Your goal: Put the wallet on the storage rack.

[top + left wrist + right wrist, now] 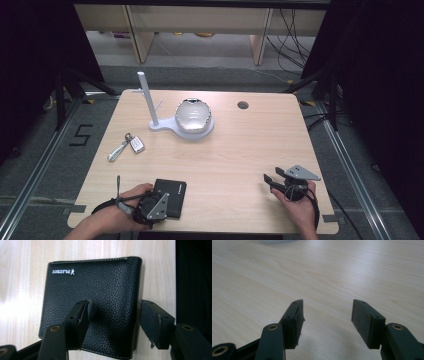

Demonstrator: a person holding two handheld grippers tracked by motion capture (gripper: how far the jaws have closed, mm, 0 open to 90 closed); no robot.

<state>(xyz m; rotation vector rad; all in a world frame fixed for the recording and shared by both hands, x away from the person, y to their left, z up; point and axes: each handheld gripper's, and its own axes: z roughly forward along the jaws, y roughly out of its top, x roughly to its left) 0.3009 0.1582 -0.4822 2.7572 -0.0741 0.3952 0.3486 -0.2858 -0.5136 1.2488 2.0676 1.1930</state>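
Left hand-held gripper [113, 323] is spread over the black wallet [92, 302]; we'd straddle its right edge, then squeeze.

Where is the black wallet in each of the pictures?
High view: the black wallet lies flat near the table's front edge, at bottom left, partly under the left gripper.
Left gripper view: the wallet fills the middle, one jaw over it, the other past its edge.
Right gripper view: it looks at bare wood between its open jaws.
Shared landmark: the light wooden table.
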